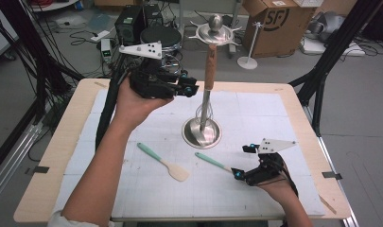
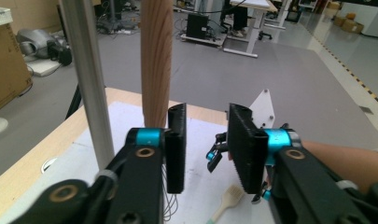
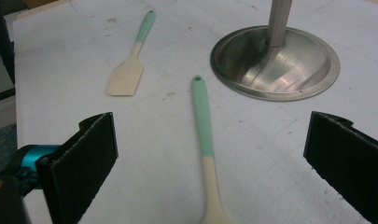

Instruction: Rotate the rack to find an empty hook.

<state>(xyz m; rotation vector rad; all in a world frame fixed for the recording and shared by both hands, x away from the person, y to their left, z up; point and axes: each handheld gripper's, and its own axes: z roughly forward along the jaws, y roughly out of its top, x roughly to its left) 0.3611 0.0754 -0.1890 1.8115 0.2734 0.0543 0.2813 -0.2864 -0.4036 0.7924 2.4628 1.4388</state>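
Note:
A steel utensil stand [image 1: 202, 133] rises from the middle of the white mat, and a whisk with a wooden handle [image 1: 210, 66] hangs from its top. My left gripper [image 1: 190, 88] is held up just left of that handle. In the left gripper view its jaws [image 2: 207, 121] stand apart with nothing between them; the wooden handle [image 2: 156, 60] is just beyond the left jaw, beside the stand's pole [image 2: 86, 79]. Two mint-handled spatulas lie on the mat. My right gripper [image 1: 242, 161] is open wide and low, its jaws [image 3: 210, 135] either side of the nearer spatula [image 3: 203, 121]. The other spatula [image 1: 163, 161] lies to the left.
The stand's round base [image 3: 275, 65] sits just beyond the right gripper. The wooden table edge [image 1: 47, 156] frames the mat. Black frame legs [image 1: 321, 71] stand at both sides. On the floor beyond are a cardboard box [image 1: 276, 23] and speakers [image 1: 130, 23].

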